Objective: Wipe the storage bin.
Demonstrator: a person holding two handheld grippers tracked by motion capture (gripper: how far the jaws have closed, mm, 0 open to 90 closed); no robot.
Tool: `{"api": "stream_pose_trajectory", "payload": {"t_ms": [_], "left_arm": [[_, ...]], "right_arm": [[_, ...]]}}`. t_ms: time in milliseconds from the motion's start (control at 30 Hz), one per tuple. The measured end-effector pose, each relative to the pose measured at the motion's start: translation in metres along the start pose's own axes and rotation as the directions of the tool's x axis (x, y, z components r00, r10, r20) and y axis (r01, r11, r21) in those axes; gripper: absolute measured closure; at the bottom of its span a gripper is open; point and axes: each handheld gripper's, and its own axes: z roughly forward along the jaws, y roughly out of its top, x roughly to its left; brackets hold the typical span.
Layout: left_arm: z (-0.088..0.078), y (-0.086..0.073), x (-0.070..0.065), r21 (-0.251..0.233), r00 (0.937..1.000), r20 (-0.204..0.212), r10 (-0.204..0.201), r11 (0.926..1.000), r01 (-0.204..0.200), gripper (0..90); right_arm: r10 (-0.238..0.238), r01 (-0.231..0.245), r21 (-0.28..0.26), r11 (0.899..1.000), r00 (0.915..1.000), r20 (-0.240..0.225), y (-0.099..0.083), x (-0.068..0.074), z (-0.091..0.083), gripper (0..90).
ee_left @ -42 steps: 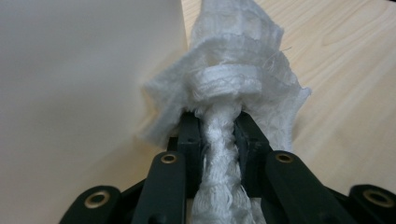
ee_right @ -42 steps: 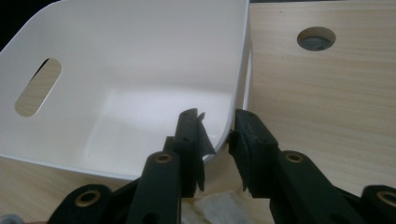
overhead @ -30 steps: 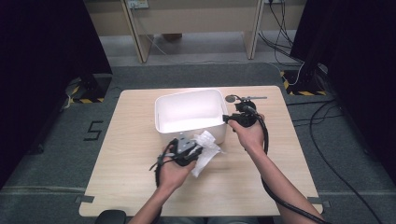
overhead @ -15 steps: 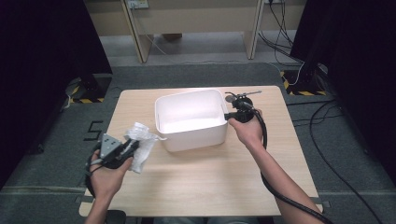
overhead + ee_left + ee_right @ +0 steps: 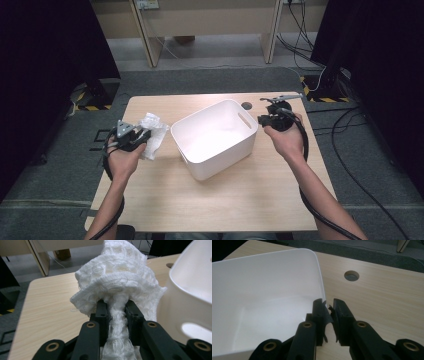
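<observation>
High view: the white rectangular plastic bin (image 5: 215, 137) sits mid-table; the left gripper (image 5: 131, 138) holds the white knitted cloth (image 5: 152, 134) left of it, off the bin. Left gripper view: jaws pinch the cloth; a thin bite may slip. Right gripper view: the right gripper (image 5: 329, 308) clamps the bin rim; lifting may tip the bin
</observation>
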Motion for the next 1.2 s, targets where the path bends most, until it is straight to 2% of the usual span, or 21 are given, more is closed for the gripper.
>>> {"api": "stream_pose_trajectory", "payload": {"t_ms": [133, 233, 267, 300, 400, 433, 467, 500, 533, 567, 667, 700, 733, 933, 967, 1067, 1100, 1167, 1200], "left_arm": [[0.016, 0.009, -0.001, -0.005, 0.9998, 0.016, 0.015, 0.9999, -0.015, 75.5], [0.027, 0.014, -0.006, 0.007, 0.9968, 0.073, 0.035, 0.9994, -0.035, 75.5], [0.03, 0.015, -0.009, 0.02, 0.9947, 0.088, 0.053, 0.9983, -0.055, 75.5], [0.033, 0.015, -0.012, 0.025, 0.9925, 0.104, 0.065, 0.9974, -0.067, 75.5], [0.038, 0.014, -0.021, 0.039, 0.9802, 0.166, 0.108, 0.9924, -0.116, 75.5], [0.039, 0.014, -0.024, 0.037, 0.9748, 0.185, 0.125, 0.9903, -0.134, 75.6], [0.039, 0.014, -0.027, 0.047, 0.9635, 0.212, 0.163, 0.9831, -0.177, 75.6], [0.039, 0.014, -0.027, 0.047, 0.9635, 0.212, 0.163, 0.9831, -0.177, 75.6], [0.039, 0.014, -0.028, 0.044, 0.9544, 0.232, 0.188, 0.9781, -0.203, 75.6], [0.039, 0.013, -0.029, 0.048, 0.9484, 0.243, 0.204, 0.974, -0.222, 75.6], [0.034, 0.009, -0.033, 0.043, 0.9281, 0.293, 0.23, 0.9665, -0.253, 75.6], [0.032, 0.007, -0.036, 0.039, 0.9172, 0.317, 0.242, 0.9629, -0.267, 75.6], [0.03, 0.006, -0.039, 0.037, 0.9103, 0.331, 0.249, 0.9604, -0.276, 75.6], [0.013, -0.008, -0.062, 0.022, 0.878, 0.378, 0.294, 0.9452, -0.326, 75.6], [0.009, -0.01, -0.066, 0.016, 0.8763, 0.378, 0.299, 0.9443, -0.329, 75.6], [0.0, -0.016, -0.073, 0.005, 0.8767, 0.383, 0.292, 0.9482, -0.318, 75.5], [-0.003, -0.018, -0.075, 0.004, 0.8809, 0.378, 0.285, 0.9509, -0.309, 75.6], [-0.007, -0.022, -0.076, 0.003, 0.8976, 0.346, 0.273, 0.9565, -0.292, 75.5], [-0.008, -0.023, -0.075, 0.005, 0.9041, 0.334, 0.267, 0.9586, -0.285, 75.5]], "right_arm": [[-0.005, 0.006, 0.051, 0.999, 0.9998, -0.018, -0.021, 0.0, -0.014, 83.2], [0.007, 0.002, 0.117, 0.993, 0.9971, -0.076, -0.039, 0.005, -0.008, 83.2], [-0.006, 0.018, 0.131, 0.991, 0.9961, -0.088, -0.045, 0.008, 0.001, 83.0], [-0.006, 0.018, 0.131, 0.991, 0.9961, -0.088, -0.045, 0.008, 0.001, 83.0], [0.002, 0.009, 0.138, 0.99, 0.9966, -0.082, -0.046, 0.008, 0.015, 82.6], [-0.011, 0.021, 0.132, 0.991, 0.9972, -0.074, -0.045, 0.008, 0.018, 82.4], [-0.024, 0.032, 0.123, 0.992, 0.9978, -0.062, -0.041, 0.007, 0.024, 81.7], [-0.024, 0.032, 0.123, 0.992, 0.9978, -0.062, -0.041, 0.007, 0.024, 81.7], [-0.025, 0.033, 0.122, 0.992, 0.9976, -0.065, -0.039, 0.007, 0.027, 81.5], [-0.051, 0.056, 0.12, 0.991, 0.9977, -0.044, -0.034, 0.007, 0.033, 80.4], [-0.046, 0.052, 0.109, 0.993, 0.9973, -0.056, -0.03, 0.006, 0.039, 80.5], [-0.043, 0.048, 0.105, 0.993, 0.9977, -0.053, -0.028, 0.007, 0.042, 80.7], [-0.046, 0.051, 0.103, 0.993, 0.9976, -0.053, -0.026, 0.008, 0.047, 80.8], [-0.044, 0.053, 0.113, 0.992, 0.9954, -0.085, -0.021, 0.023, 0.065, 82.1], [-0.043, 0.052, 0.115, 0.992, 0.9956, -0.083, -0.021, 0.025, 0.067, 82.4], [-0.035, 0.045, 0.117, 0.992, 0.9957, -0.086, -0.023, 0.029, 0.072, 82.8], [-0.036, 0.046, 0.117, 0.992, 0.9957, -0.085, -0.023, 0.029, 0.073, 82.6], [-0.025, 0.034, 0.114, 0.993, 0.9965, -0.08, -0.025, 0.029, 0.073, 78.8], [-0.015, 0.022, 0.111, 0.994, 0.9975, -0.069, -0.025, 0.028, 0.071, 74.3]]}}
